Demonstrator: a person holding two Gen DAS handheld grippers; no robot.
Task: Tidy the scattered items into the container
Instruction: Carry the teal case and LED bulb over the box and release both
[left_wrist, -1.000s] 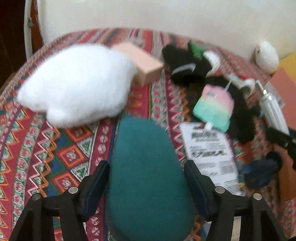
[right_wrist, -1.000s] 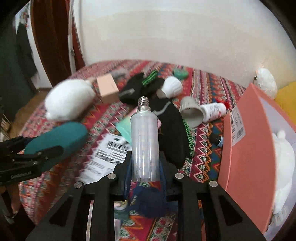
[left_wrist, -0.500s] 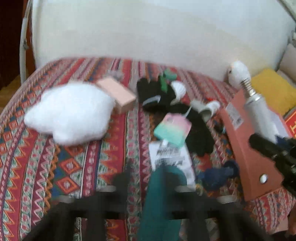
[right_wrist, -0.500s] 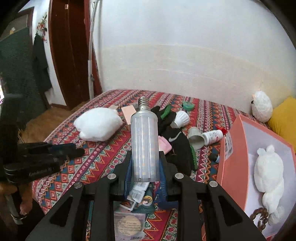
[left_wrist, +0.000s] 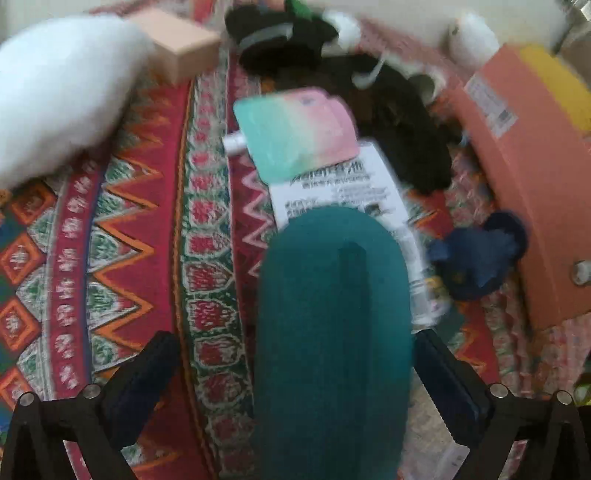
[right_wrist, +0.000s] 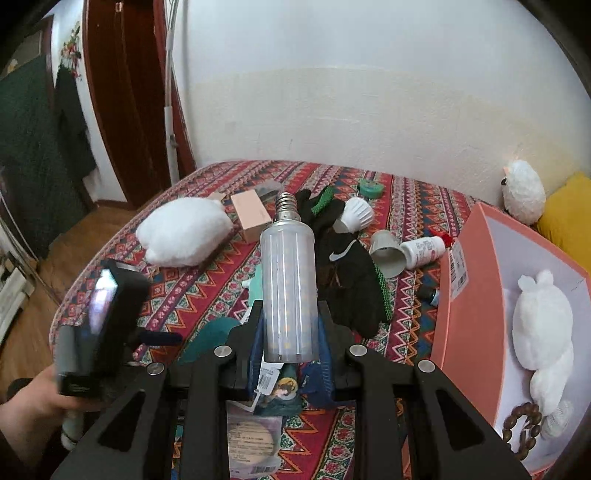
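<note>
The right tool (right_wrist: 288, 332) pinched the bulb (right_wrist: 288, 284), long axis toward 12; the pink box (right_wrist: 476, 295) lay at 3 o'clock.

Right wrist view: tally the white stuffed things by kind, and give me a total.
White plush toys: 2, namely the white plush bear inside the salmon-pink box and the round white plush toy by the wall.
Fluffy white cushion: 1, on the patterned bedspread.
Total: 3.
</note>
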